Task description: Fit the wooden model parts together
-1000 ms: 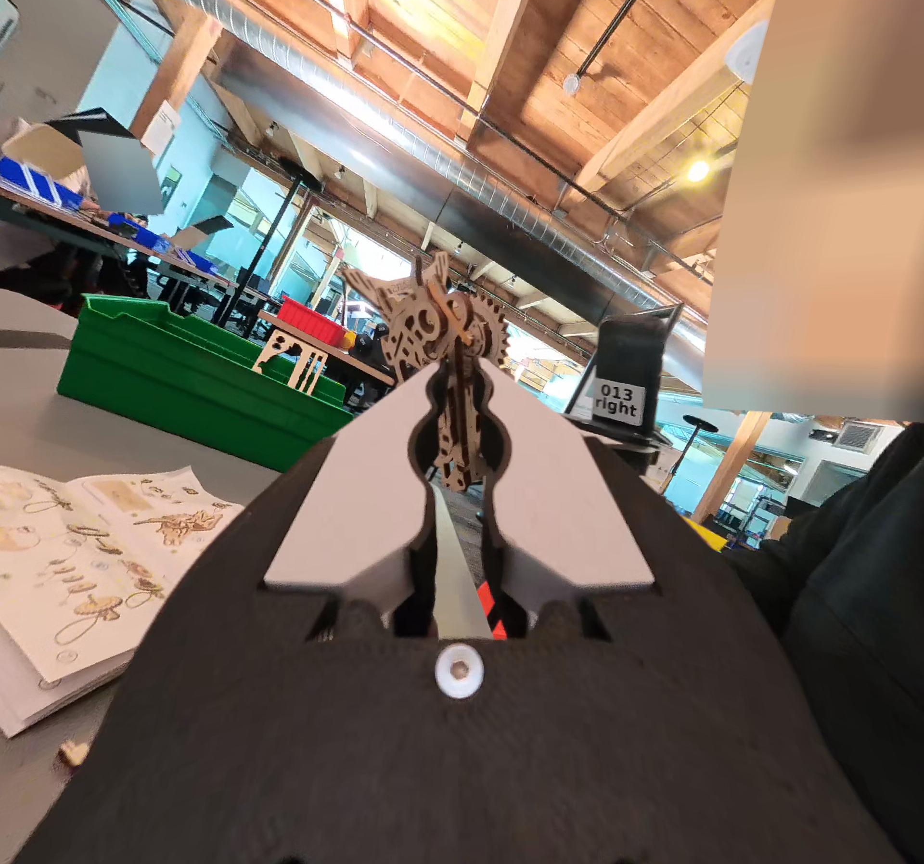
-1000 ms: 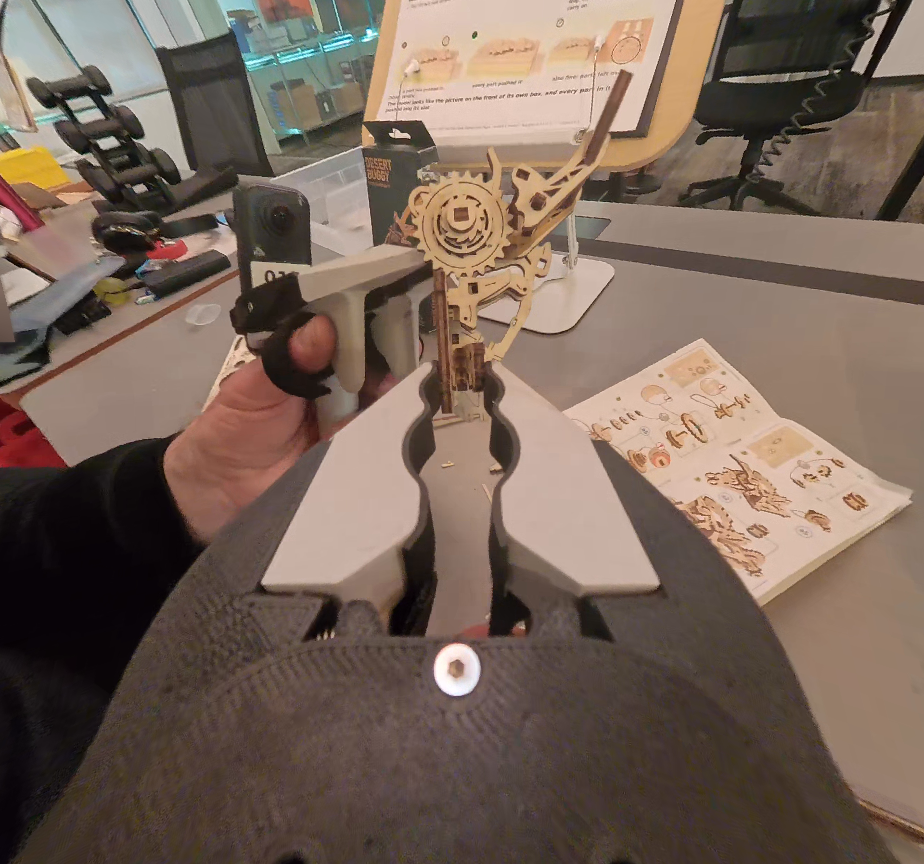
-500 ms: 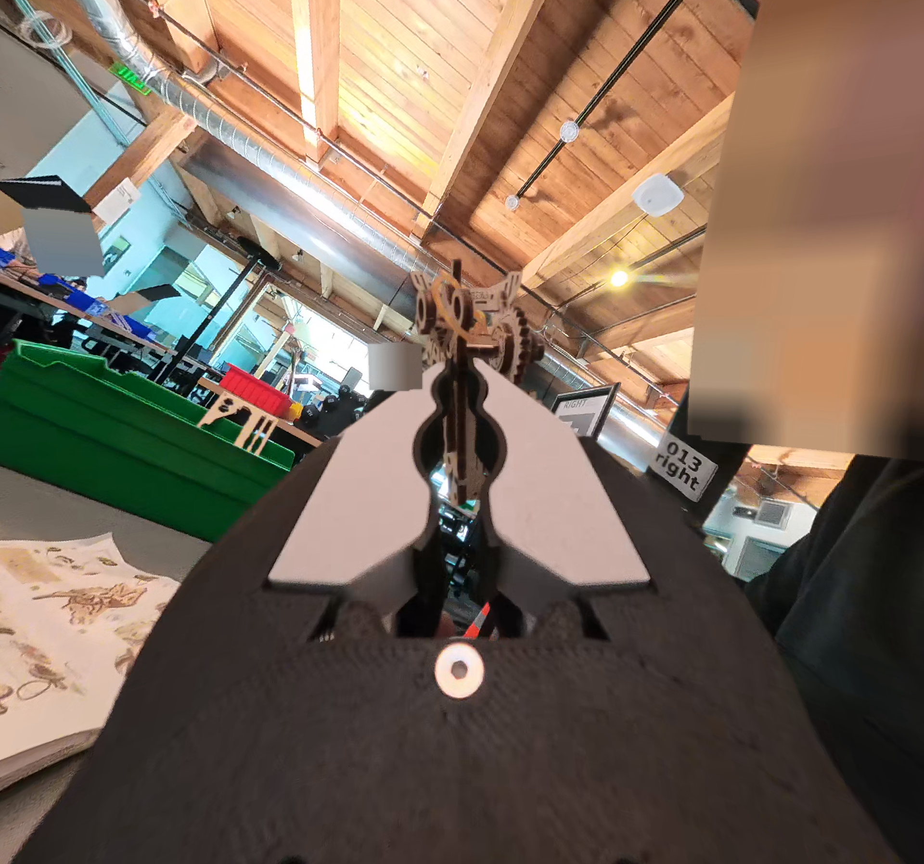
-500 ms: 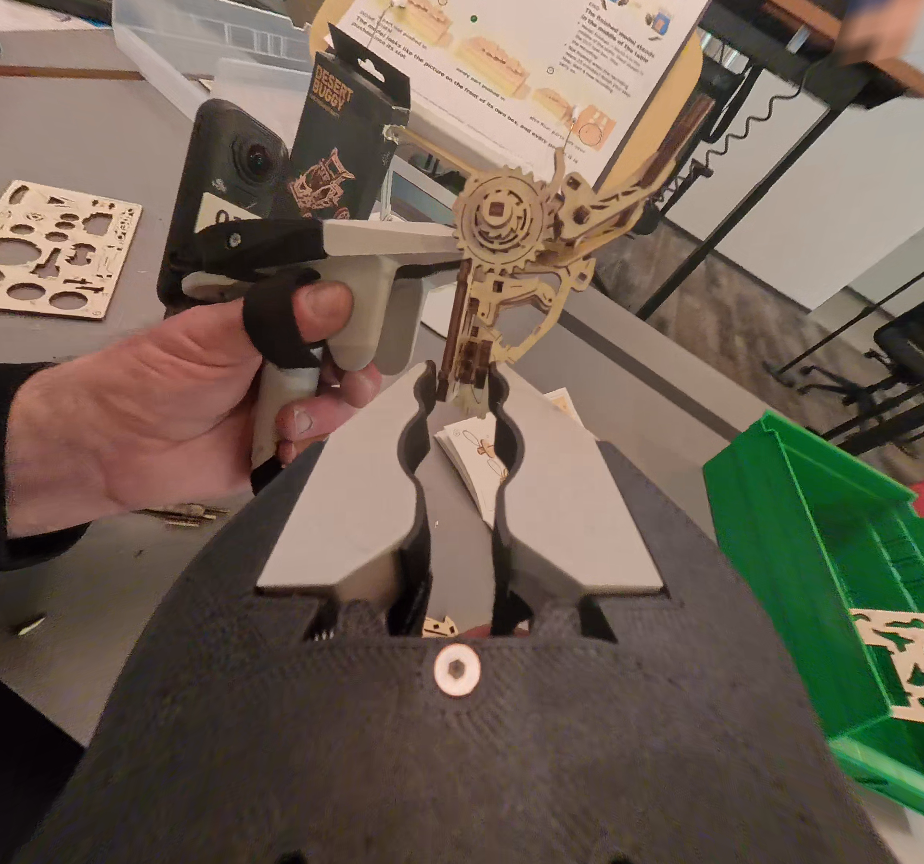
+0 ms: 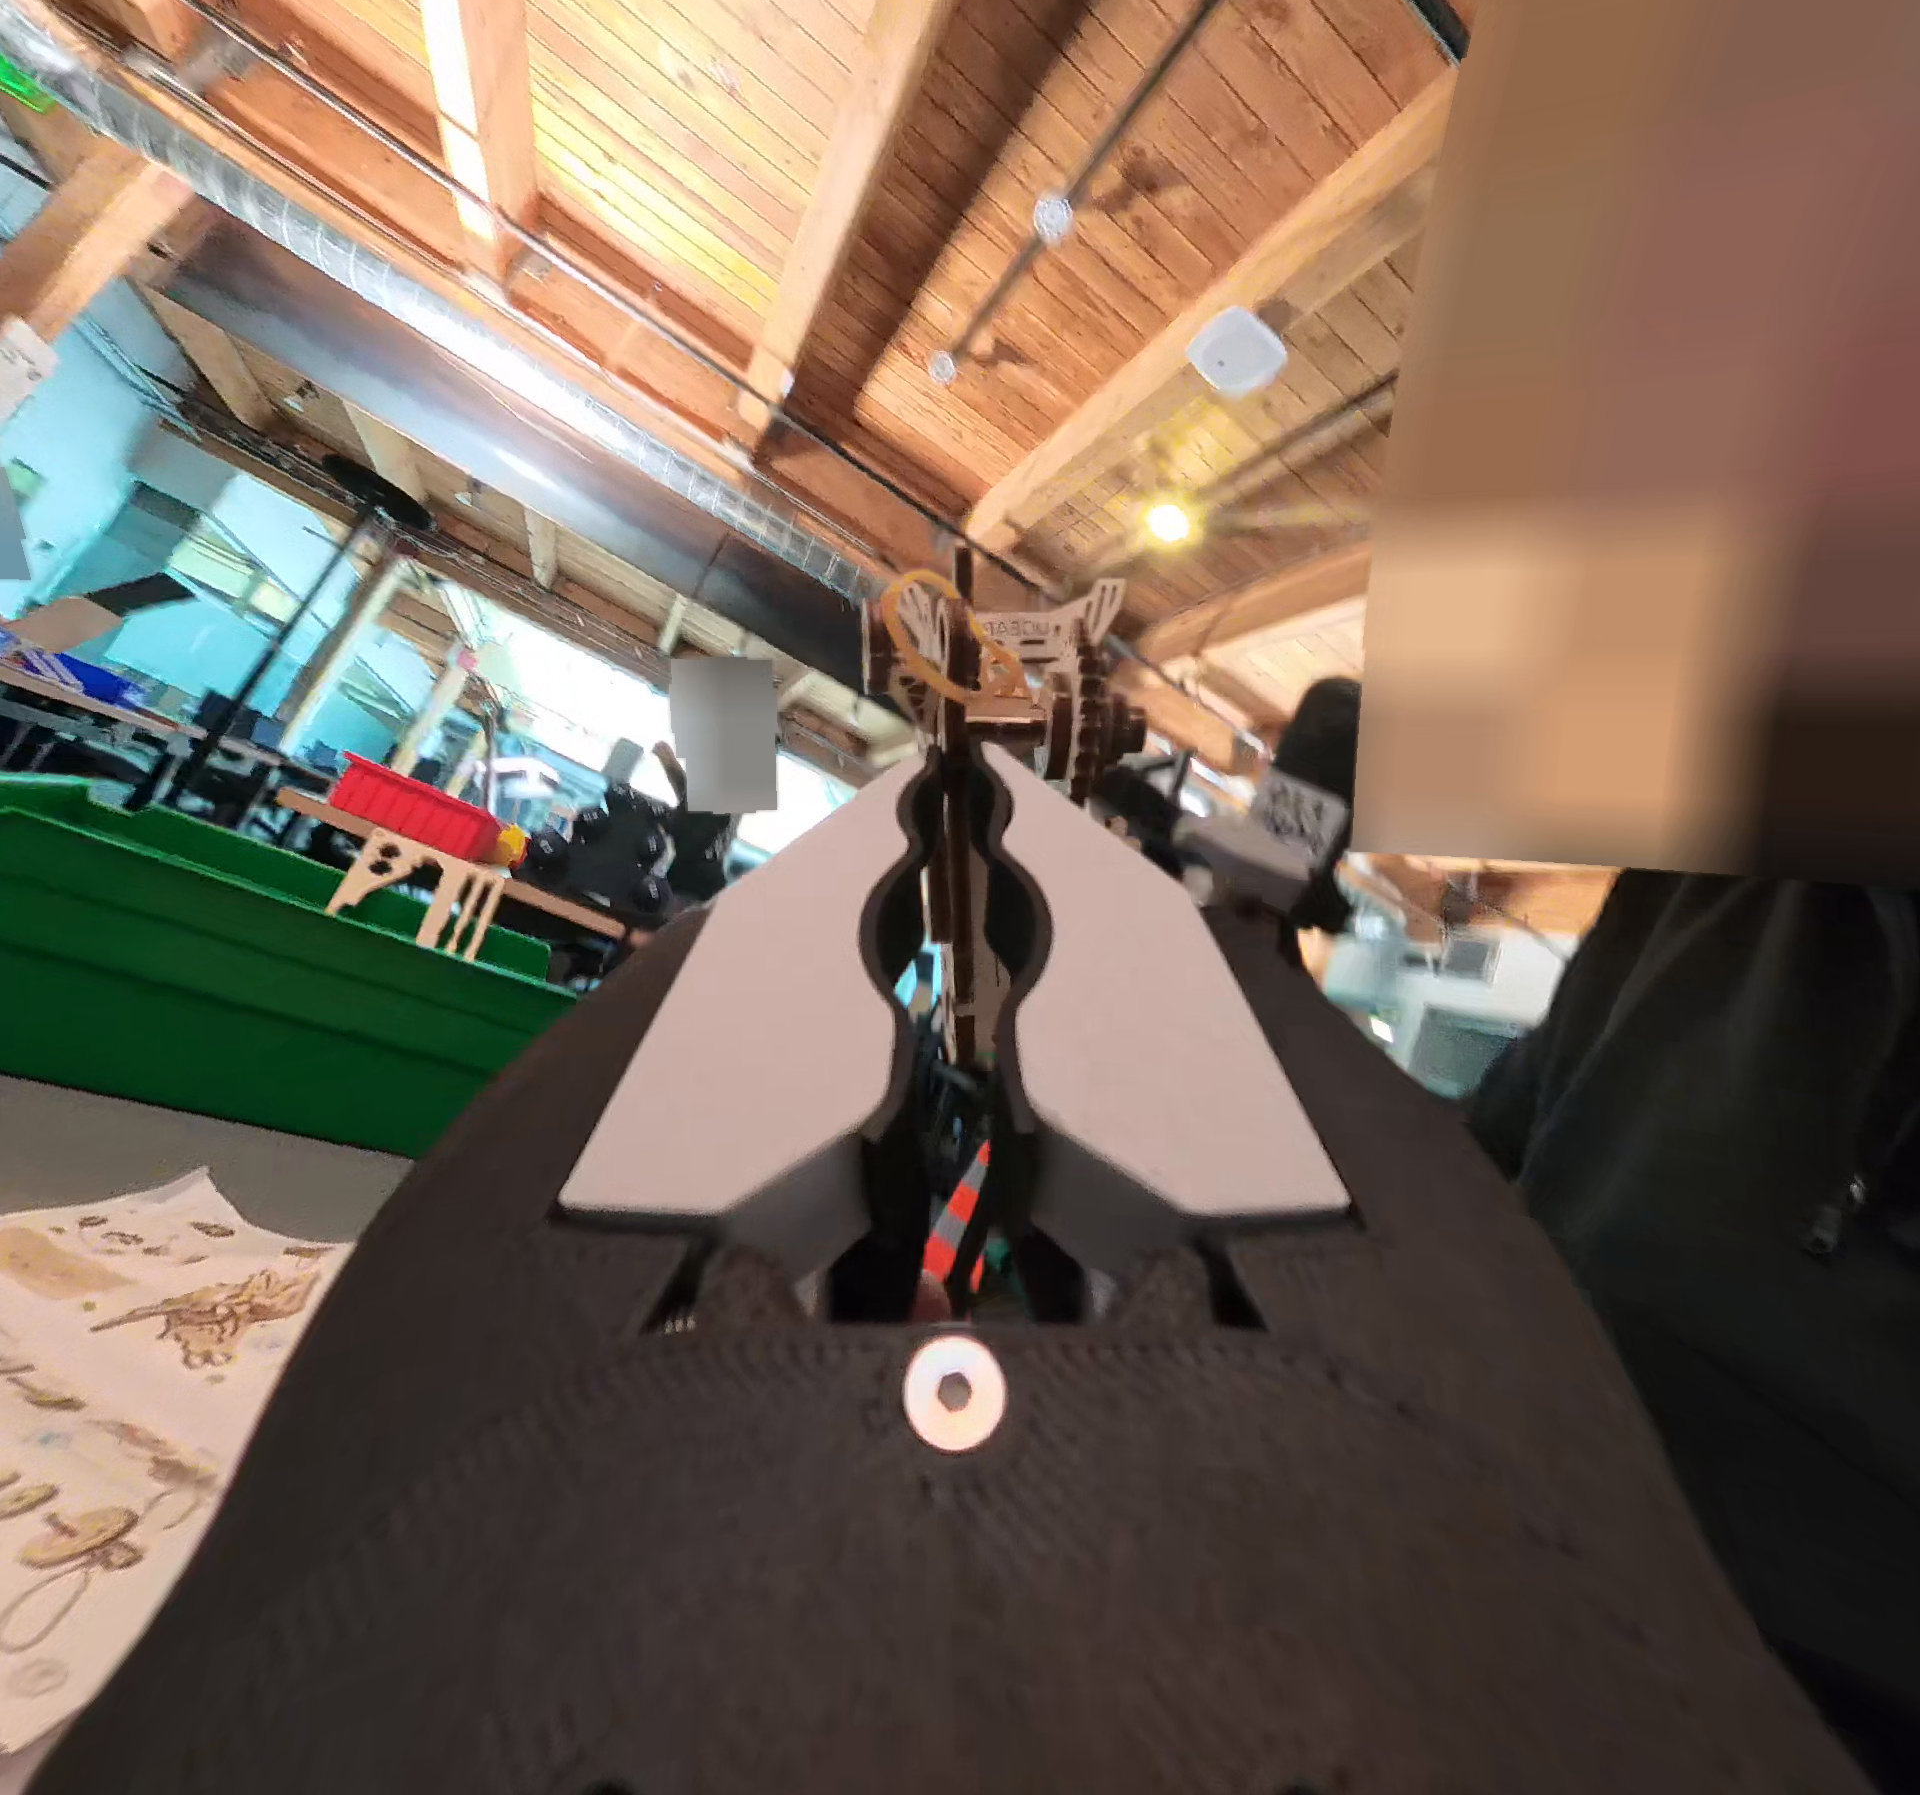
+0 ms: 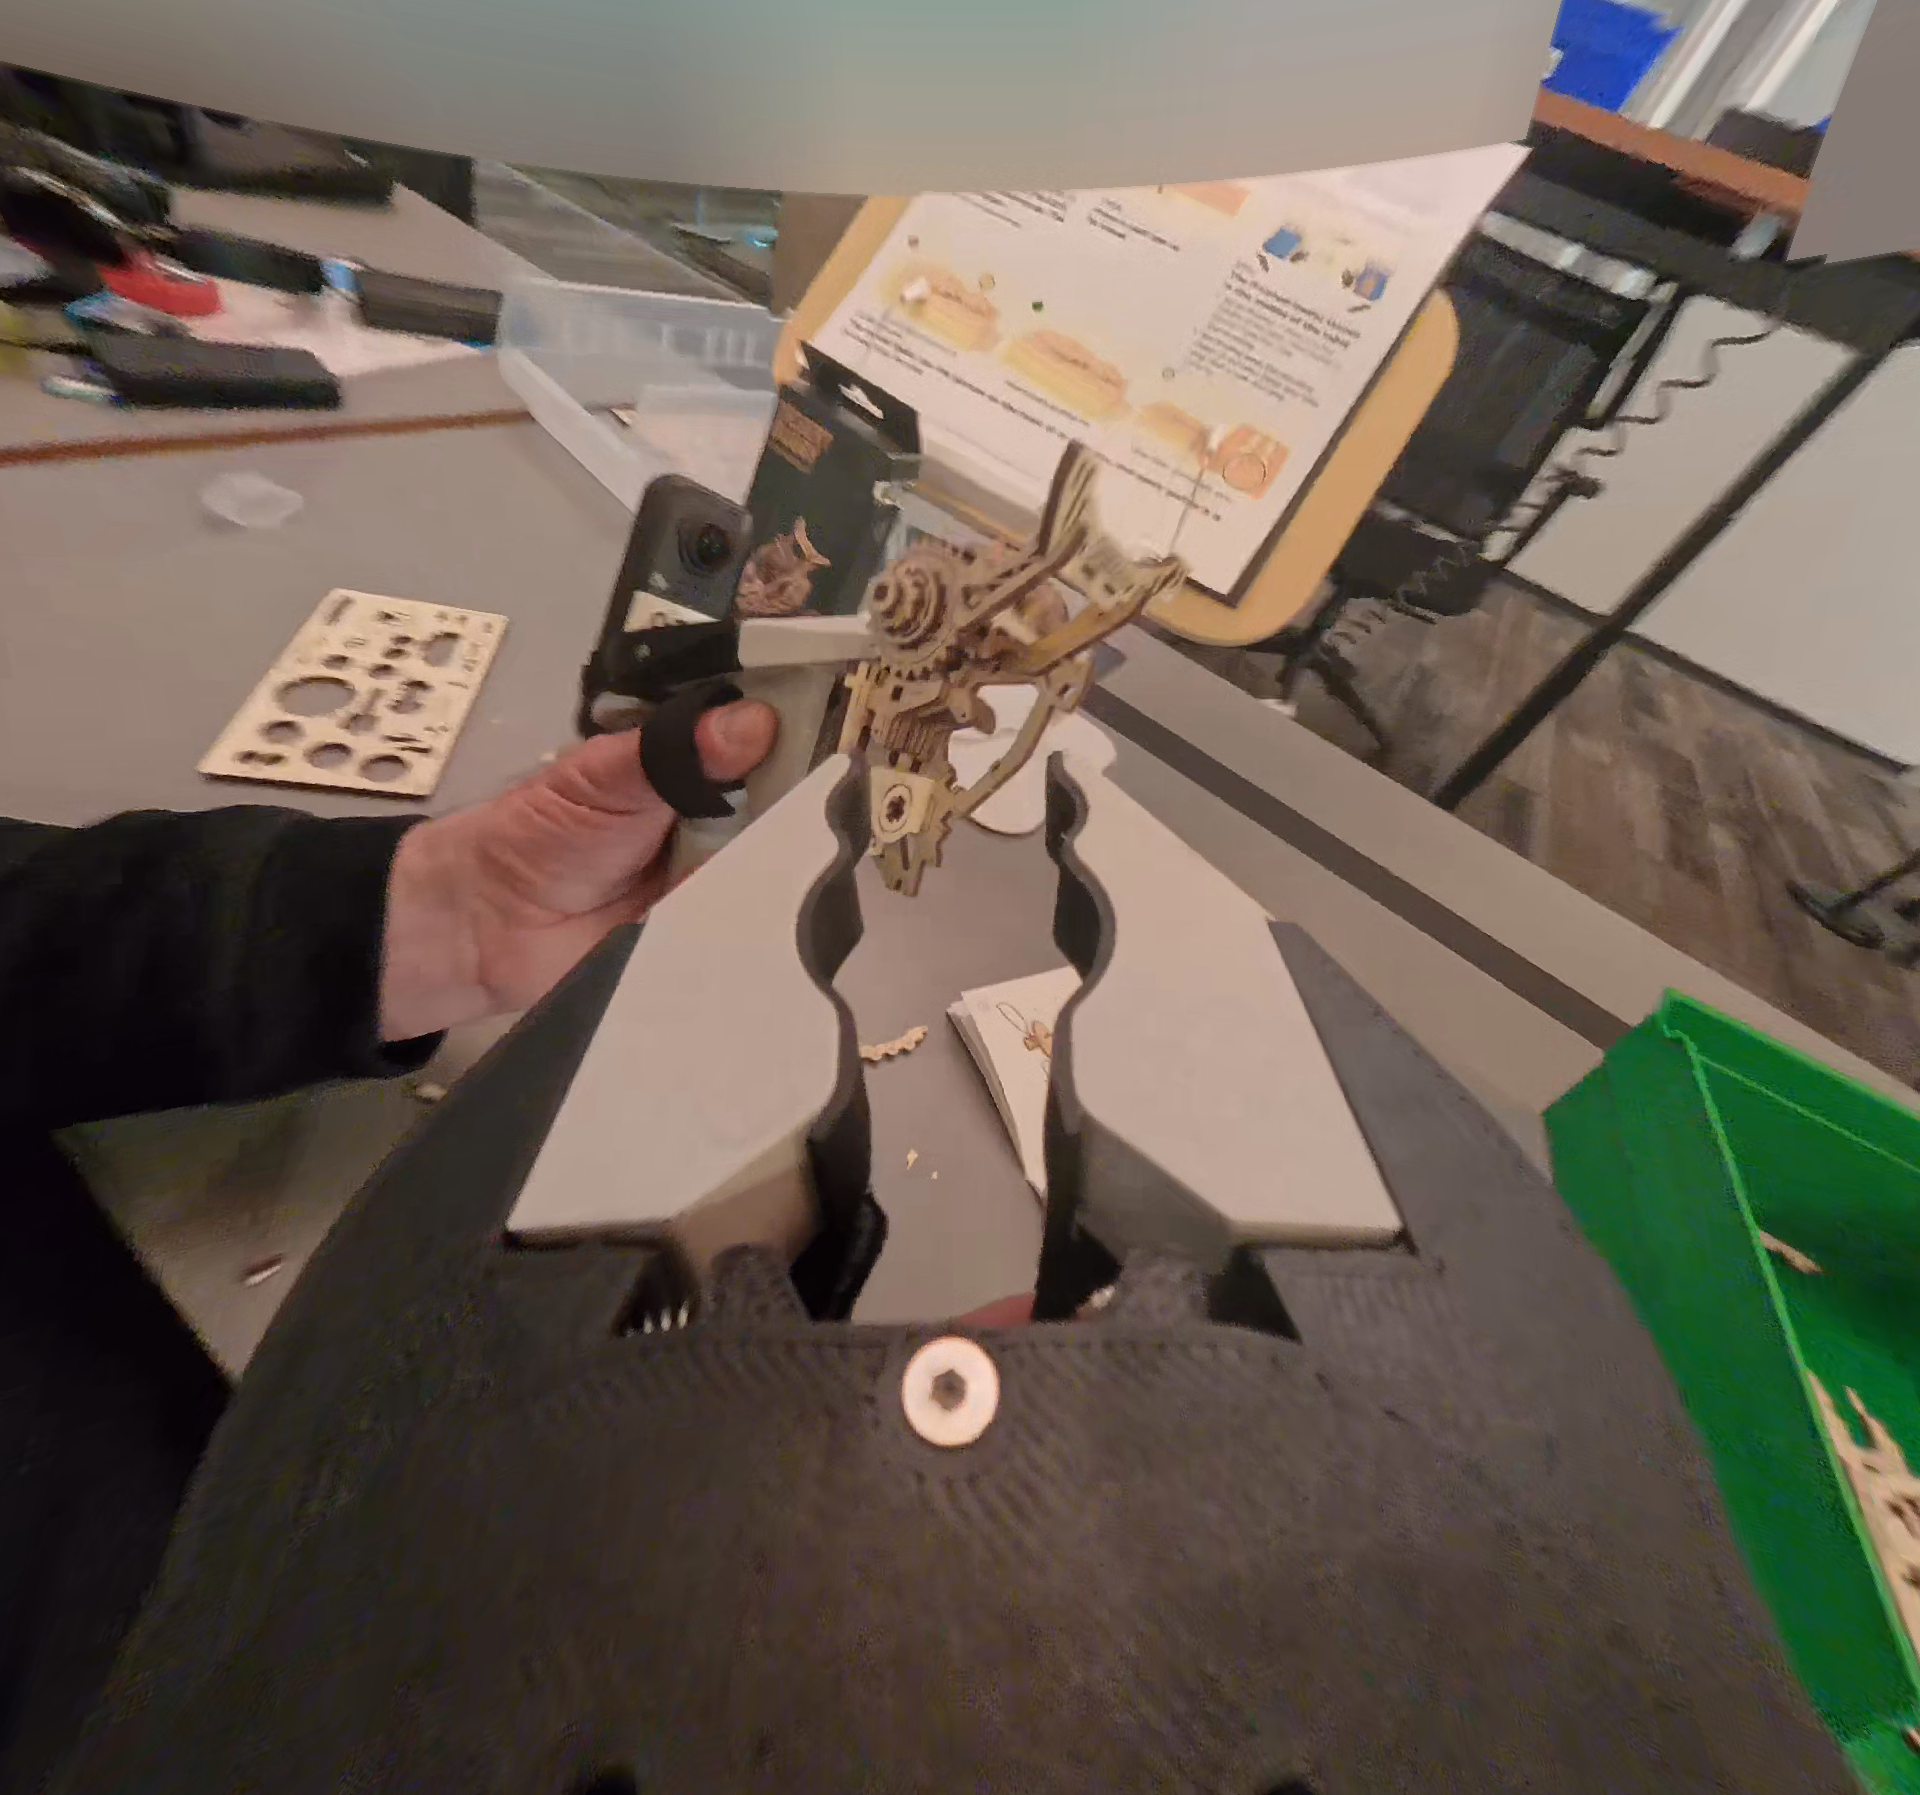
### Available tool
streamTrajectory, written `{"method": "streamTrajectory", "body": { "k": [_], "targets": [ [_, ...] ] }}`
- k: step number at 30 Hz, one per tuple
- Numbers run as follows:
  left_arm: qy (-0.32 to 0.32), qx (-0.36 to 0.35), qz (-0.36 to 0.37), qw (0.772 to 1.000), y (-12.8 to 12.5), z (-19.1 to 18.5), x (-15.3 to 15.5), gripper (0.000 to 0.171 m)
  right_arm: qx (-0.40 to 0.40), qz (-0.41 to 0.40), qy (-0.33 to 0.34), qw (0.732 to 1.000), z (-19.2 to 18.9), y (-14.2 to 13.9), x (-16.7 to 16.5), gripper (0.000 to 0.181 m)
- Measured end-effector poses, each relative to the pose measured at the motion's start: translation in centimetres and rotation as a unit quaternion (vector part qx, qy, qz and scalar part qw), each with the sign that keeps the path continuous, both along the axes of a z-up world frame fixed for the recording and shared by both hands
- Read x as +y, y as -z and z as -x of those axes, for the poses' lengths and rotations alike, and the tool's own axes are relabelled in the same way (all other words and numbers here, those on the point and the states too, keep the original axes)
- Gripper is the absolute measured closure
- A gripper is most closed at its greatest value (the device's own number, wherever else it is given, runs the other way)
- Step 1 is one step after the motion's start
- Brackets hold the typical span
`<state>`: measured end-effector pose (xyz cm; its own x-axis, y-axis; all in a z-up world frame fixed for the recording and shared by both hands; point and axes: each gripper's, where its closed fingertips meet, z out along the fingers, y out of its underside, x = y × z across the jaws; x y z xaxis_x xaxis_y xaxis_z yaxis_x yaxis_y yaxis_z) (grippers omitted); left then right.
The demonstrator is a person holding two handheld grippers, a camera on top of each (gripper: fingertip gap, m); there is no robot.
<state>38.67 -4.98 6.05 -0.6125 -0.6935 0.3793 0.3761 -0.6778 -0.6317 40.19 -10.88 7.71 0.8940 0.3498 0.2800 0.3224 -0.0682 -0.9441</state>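
Note:
The wooden model, a small assembly of gears and curved arms, is held up in the air above the grey table. My left gripper is shut on it; in the left wrist view the model sticks up past the fingertips against the ceiling. In the right wrist view the left gripper comes in from the left in a person's hand. My right gripper is open, and the model's lower end hangs between its fingertips without being clamped.
A green bin stands at the right, also in the left wrist view, with a wooden part in it. An instruction booklet, a punched-out wooden sheet, a small loose wooden piece, a black box and an instruction board are on the table. There is about 7 cm between the tips of the two grippers.
My right gripper, shut on the model's lower end before, has opened and let go. The left gripper still holds the model, which has turned. Both views have swung.

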Motion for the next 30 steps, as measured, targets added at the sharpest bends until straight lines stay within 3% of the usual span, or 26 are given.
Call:
{"method": "streamTrajectory", "body": {
  "k": [6,10,14,22,30],
  "targets": [
    [0.009,0.025,-0.093,0.995,0.6,-0.2,-1.3,0.171,0.063,0.117,-0.120,0.984,-0.4,-4.2,1.5,0.155],
    [0.014,0.028,-0.113,0.993,0.9,-0.3,-1.8,0.171,-0.001,0.232,-0.168,0.958,0.6,-3.2,4.2,0.158],
    [0.012,0.033,-0.121,0.992,1.0,-0.2,-1.8,0.171,-0.044,0.352,-0.214,0.910,1.9,-0.8,5.6,0.156],
    [-0.019,0.065,-0.145,0.987,1.5,-0.8,-1.7,0.171,-0.172,0.421,-0.220,0.863,1.9,0.9,6.0,0.159],
    [-0.042,0.073,-0.144,0.986,1.2,-0.7,-1.2,0.171,-0.276,0.418,-0.193,0.844,0.7,2.4,5.9,0.164]
  ]
}}
